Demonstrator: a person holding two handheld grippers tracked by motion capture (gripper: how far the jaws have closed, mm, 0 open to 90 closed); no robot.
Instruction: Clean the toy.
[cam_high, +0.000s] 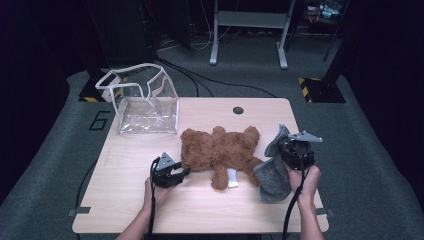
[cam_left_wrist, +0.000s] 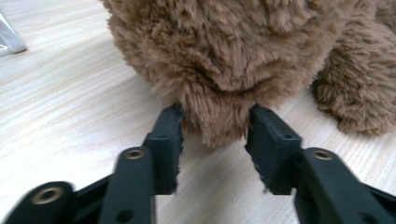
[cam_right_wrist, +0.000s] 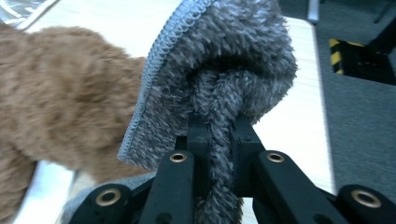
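The grey fleece cloth (cam_right_wrist: 219, 60) is pinched in a fold between the fingers (cam_right_wrist: 243, 154) of the right gripper (cam_high: 297, 152), held clear of the counter (cam_high: 210, 205) at its right side, just beside the brown plush toy (cam_high: 220, 150); the toy lies flat at mid-counter with a white label at one limb. The left gripper (cam_high: 172, 172) rests at the toy's near-left edge; its fingers (cam_left_wrist: 163, 140) stand released, flanking a tuft of fur without pressing it. Judgement: the cloth is lifted off and separated; the toy is not yet gripped, and the clear plastic bag (cam_high: 147, 105) at the far-left corner stands empty, so any packing remains outstanding. Hard to make out: the toy's face and species; the cloth's full shape, since its lower part hangs behind the right hand.
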